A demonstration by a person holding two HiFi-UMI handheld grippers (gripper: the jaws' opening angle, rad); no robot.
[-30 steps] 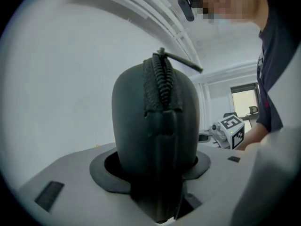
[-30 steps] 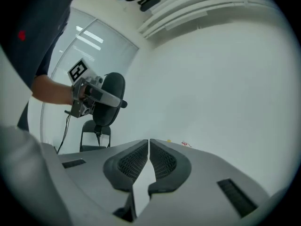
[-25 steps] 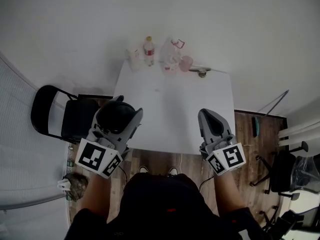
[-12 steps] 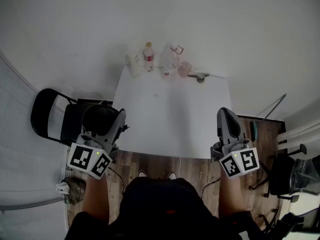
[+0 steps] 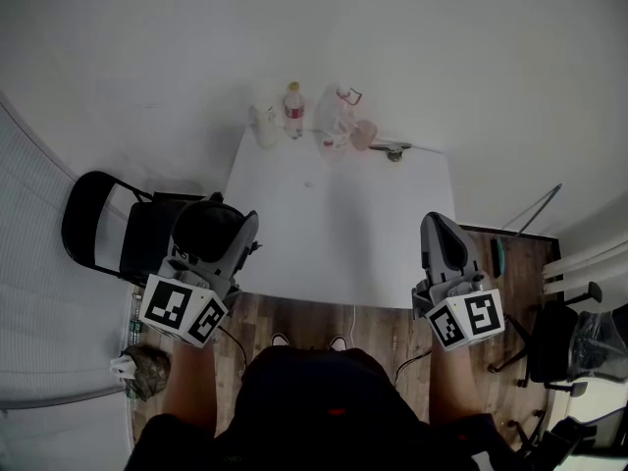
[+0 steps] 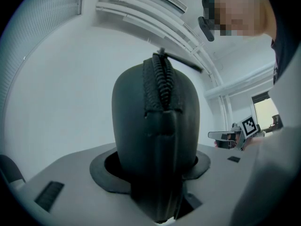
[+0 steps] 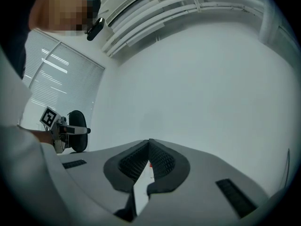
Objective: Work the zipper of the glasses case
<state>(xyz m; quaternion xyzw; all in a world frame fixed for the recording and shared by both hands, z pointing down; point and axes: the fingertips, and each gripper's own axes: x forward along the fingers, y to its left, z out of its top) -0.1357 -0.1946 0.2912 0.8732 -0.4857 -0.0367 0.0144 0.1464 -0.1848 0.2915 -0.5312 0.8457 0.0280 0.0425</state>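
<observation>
White table (image 5: 339, 248), bottle (image 5: 293, 107) (label too small), L claw (image 5: 215, 234) clamps glasses case (image 6: 136, 112)

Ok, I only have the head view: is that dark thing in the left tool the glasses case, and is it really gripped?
Observer: Yes. The left gripper view shows the left tool clamped on the glasses case, which stands on end between its jaws.
Operator: Where's the zipper?
Observer: The zipper runs up the narrow edge facing that camera; teeth show on its upper part.
Operator: And the other side?
Observer: The right gripper view shows the right tool shut, pads meeting, nothing between them.
</observation>
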